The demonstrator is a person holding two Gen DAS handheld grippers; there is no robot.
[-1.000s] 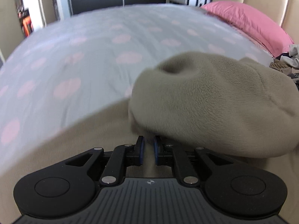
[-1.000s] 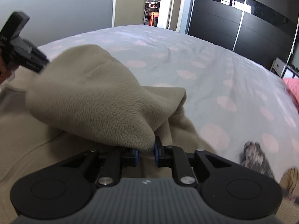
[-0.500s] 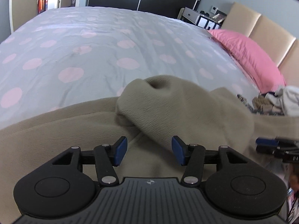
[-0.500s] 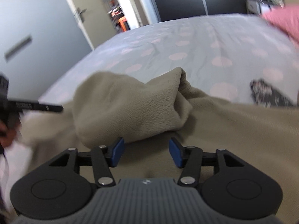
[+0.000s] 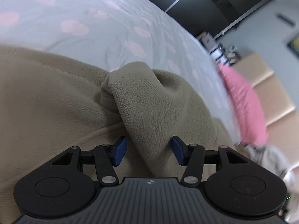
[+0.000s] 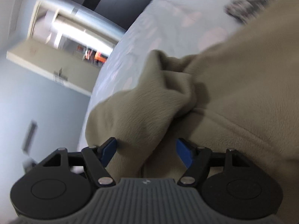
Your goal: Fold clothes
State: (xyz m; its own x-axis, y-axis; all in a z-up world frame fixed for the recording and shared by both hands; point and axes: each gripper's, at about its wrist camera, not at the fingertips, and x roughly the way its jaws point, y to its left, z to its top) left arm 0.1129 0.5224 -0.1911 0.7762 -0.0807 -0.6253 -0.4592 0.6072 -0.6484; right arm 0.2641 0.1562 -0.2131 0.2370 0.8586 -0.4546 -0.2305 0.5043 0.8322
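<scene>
Beige fleece garment is lying on the polka-dot bed, one flap doubled over its body. Left tool and right tool are gaping wide, gripping nothing, fleece lying loosely between their fingers.

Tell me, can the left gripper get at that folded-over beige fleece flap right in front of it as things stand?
Probably yes. The left gripper is open, and the fleece flap already hangs down between its blue fingertips, with nothing else in the way. Closing should catch it, though how deep the fabric sits is hard to judge.
</scene>
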